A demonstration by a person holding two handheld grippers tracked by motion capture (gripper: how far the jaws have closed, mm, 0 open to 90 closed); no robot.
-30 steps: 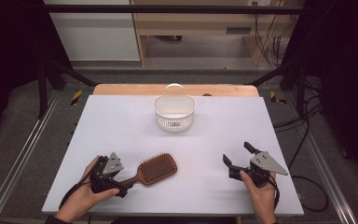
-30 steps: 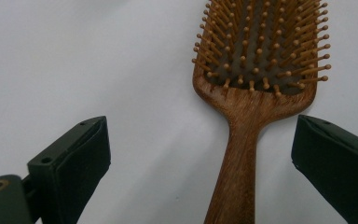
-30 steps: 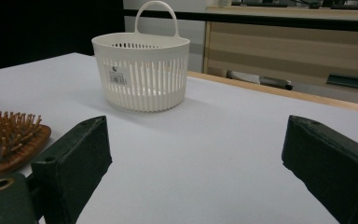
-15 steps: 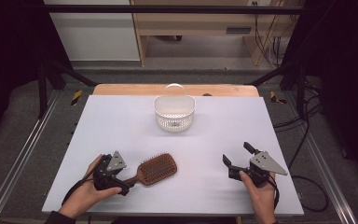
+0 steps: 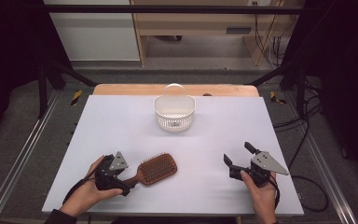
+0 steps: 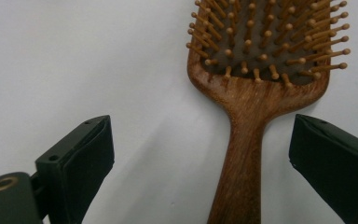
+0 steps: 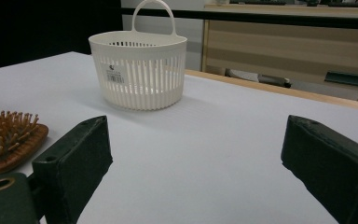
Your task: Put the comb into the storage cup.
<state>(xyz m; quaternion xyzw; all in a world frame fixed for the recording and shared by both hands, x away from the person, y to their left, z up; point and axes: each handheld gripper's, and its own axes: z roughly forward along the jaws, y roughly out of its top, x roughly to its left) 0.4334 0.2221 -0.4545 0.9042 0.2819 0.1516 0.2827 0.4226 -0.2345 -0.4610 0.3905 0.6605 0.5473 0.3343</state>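
- Below, left gripper (image 6: 200, 154) is straddling the wooden hairbrush (image 6: 256, 93) handle w/ jaws wide apart, not touching it; handle end is running off frame bottom.
- Hairbrush is lying bristles-up at table (image 5: 121, 116) front-left.
- Right gripper (image 5: 237, 160) is resting agape at front-right, gripping nothing.
- White basket (image 5: 174, 112) is standing far-centre; contents hard to make out.
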